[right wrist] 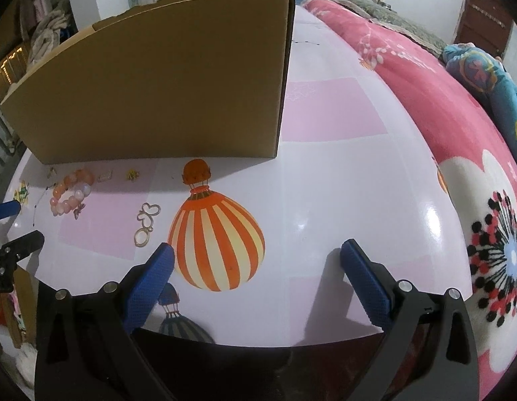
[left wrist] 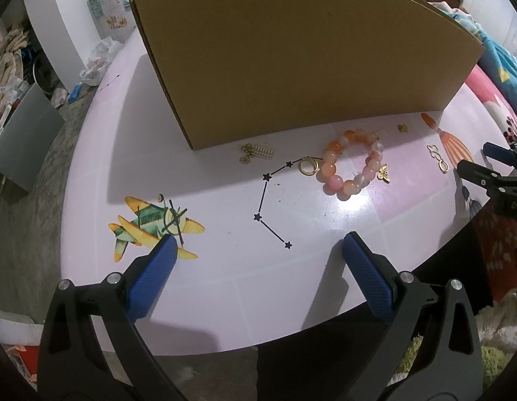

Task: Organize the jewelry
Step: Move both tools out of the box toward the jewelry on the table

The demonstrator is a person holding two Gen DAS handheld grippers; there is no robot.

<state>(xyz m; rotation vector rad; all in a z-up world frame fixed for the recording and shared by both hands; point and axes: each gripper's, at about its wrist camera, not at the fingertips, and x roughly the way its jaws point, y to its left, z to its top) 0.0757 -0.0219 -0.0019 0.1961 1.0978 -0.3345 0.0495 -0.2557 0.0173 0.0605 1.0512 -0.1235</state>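
Bead bracelet [left wrist: 353, 163] lies ahead and right of my left gripper [left wrist: 258, 250] — fingers spread (empty); my right gripper [right wrist: 258, 250], also spread, sits farther.

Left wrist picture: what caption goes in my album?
Open left gripper hovers over a table with a beaded bracelet, gold charms, and a cardboard box.
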